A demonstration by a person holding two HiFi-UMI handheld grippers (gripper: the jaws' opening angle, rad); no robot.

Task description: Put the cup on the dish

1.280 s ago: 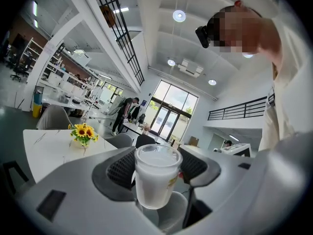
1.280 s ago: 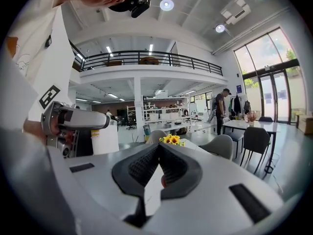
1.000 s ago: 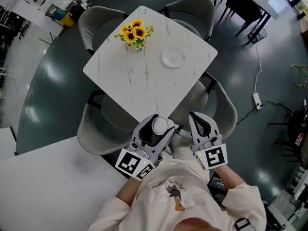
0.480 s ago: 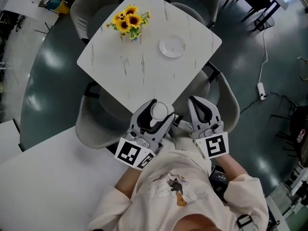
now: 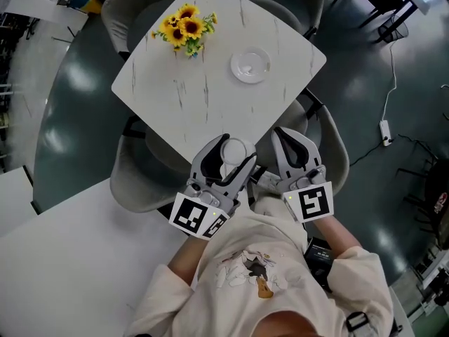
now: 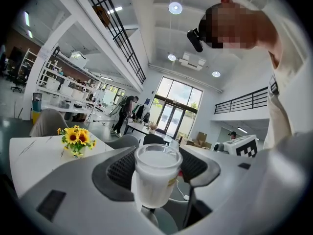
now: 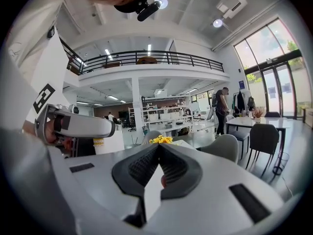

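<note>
milky white cup (image 5: 233, 153), pinched in the left claw (image 5: 236, 150), has edged forward to the white marbled desk (image 5: 203, 114); round white dish (image 5: 250, 64) waits well ahead; right claw (image 5: 291, 136) pressed together.

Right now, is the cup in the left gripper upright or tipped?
Upright. The cup has its rim level and facing up between the jaws of the left gripper, which are closed on its sides.

In the head view only the top of the cup (image 5: 233, 148) shows, the rest hidden between the jaws of the left gripper (image 5: 236, 154); chairs (image 5: 137, 181) lie partly under the table (image 5: 210, 104); the right gripper (image 7: 159, 147) covers the flowers' (image 7: 161, 140) stems
</note>
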